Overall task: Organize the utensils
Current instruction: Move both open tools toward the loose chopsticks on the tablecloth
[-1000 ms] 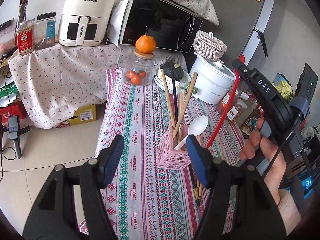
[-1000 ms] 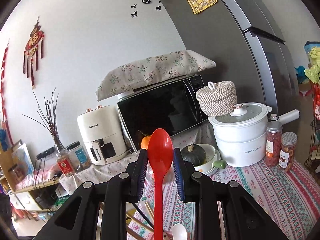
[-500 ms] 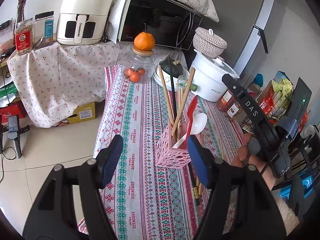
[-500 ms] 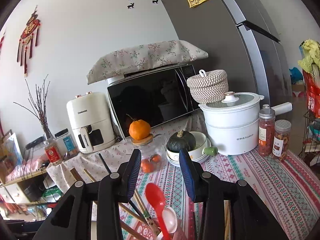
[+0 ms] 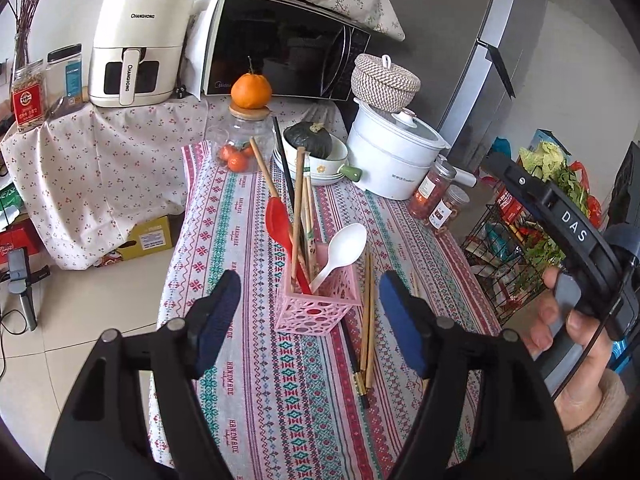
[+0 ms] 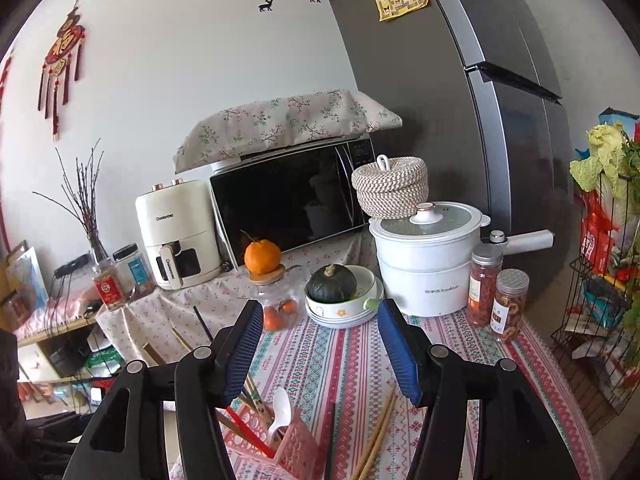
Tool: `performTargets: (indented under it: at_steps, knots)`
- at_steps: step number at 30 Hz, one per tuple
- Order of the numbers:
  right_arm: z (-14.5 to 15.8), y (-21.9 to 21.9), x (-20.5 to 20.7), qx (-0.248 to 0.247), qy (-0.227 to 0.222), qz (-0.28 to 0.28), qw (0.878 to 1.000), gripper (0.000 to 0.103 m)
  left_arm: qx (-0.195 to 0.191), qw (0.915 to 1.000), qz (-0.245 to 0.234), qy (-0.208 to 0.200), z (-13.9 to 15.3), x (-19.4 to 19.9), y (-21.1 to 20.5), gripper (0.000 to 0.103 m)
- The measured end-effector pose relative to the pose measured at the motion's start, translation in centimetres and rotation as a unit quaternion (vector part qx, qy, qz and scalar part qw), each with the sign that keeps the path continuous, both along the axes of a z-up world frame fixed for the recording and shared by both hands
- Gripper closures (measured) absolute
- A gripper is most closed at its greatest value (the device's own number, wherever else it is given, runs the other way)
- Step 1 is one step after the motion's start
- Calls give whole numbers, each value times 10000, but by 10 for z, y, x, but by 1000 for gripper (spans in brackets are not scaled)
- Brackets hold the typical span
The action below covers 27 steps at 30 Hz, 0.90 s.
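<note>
While the left gripper (image 5: pixel 308 300) was opening with nothing gripped, the pink basket (image 5: pixel 316 304) sat mid-tablecloth holding the red spoon (image 5: pixel 280 222), white spoon (image 5: pixel 346 242) and chopsticks (image 5: pixel 300 208); loose chopsticks (image 5: pixel 367 320) lay beside it, and the right gripper (image 6: pixel 320 346) was opening, empty too.

The right gripper (image 6: pixel 320 344) is seen with jaws opening and nothing between them. At seven o'clock, a red spoon (image 6: pixel 248 432) and a white spoon (image 6: pixel 281 408) are held upright in a pink holder (image 6: pixel 292 454). Loose chopsticks (image 6: pixel 378 436) are laid at five o'clock on the patterned tablecloth (image 6: pixel 460 344).
</note>
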State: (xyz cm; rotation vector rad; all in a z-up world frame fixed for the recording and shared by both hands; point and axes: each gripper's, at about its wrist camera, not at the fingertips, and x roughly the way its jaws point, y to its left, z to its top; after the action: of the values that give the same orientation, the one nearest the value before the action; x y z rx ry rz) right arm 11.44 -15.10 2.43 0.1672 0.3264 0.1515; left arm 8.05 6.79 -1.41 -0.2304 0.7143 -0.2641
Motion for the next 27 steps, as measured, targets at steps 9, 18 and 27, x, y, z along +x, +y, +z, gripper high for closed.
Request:
performTargets:
  at_steps: [9,18,27]
  knots:
    - [-1,-56,-22,207,560,-321,9977,28,300,9992,-248,-36,0,0,-44,25]
    - [-13,-100,-25,215,988,-737,9921,14,620,9974,-377,16,-4,2,-80,10]
    - [-11,-129,-27,-62,1127,-1180,9866,0,1069,9928,-522,-110,-3,-4,-115,1]
